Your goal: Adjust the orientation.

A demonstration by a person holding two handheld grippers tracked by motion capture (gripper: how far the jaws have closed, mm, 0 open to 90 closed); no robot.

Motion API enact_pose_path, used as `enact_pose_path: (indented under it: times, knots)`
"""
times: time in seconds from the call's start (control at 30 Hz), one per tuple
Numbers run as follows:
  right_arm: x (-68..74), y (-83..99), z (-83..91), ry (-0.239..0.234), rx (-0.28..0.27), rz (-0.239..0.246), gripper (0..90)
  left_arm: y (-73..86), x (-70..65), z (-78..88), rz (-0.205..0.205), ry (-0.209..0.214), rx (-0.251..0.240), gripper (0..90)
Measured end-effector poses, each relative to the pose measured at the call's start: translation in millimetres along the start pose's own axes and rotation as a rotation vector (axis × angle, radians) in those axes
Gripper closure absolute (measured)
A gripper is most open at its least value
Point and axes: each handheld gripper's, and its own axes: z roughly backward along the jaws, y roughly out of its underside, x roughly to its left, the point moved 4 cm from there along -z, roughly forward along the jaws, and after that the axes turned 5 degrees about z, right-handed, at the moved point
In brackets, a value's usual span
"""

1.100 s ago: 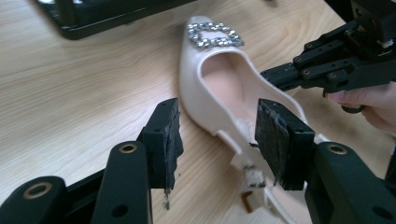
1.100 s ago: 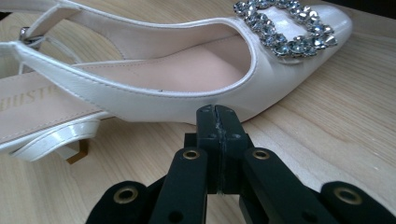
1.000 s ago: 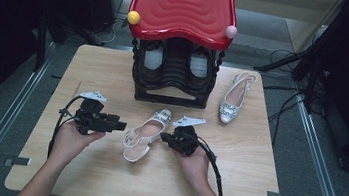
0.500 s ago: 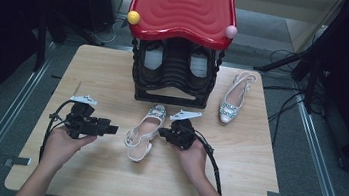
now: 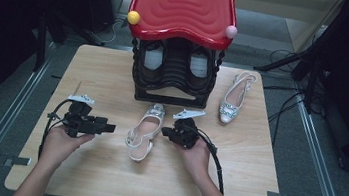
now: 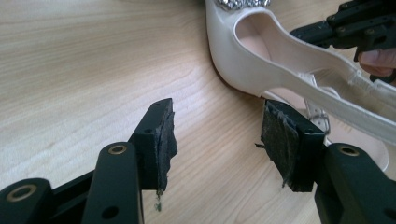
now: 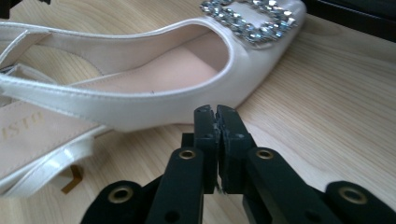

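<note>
- Jaws of the left gripper stand well apart with bare table between the pads; they have just been opening, and they grip nothing. The heel end of the near shoe lies just beyond the right-hand pad.
- Jaws of the right gripper are pressed together, pad to pad, with nothing between them, their tips just short of the near shoe's side wall.
- Near shoe: a pale slingback with a jewelled buckle, lying on the table between the two grippers, toe towards the shoe rack. A second shoe lies to the rack's right, well apart from the near one.
- Doing the step well, as I judge it: the right gripper must open before it can take the near shoe. A bite on the firm side wall near the toe seems safer than the thin strap, which would probably flex and slip.
- Left gripper view shows the strap's small metal fastener and the right gripper beyond the shoe.
- Right gripper view shows the insole lettering.
- High view alone gives the rack's red top and the whole layout.
</note>
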Motion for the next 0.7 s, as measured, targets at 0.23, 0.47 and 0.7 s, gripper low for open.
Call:
enact_pose_path:
  times: [0.23, 0.47, 0.7]
  knots:
    - [-16.2, 11.5, 26.4, 0.053, -0.028, -0.056, 87.8, -8.0, 11.0, -8.9, -0.004, -0.018, 0.011, 43.8]
    - [-34.0, 19.0, 50.3, 0.109, -0.054, -0.095, 87.8, -14.7, 19.9, -18.9, 0.004, -0.020, 0.004, 43.6]
    - [-63.9, 30.4, 74.7, 0.186, -0.082, -0.150, 87.8, -21.1, 26.7, -22.1, 0.009, -0.029, 0.006, 43.5]
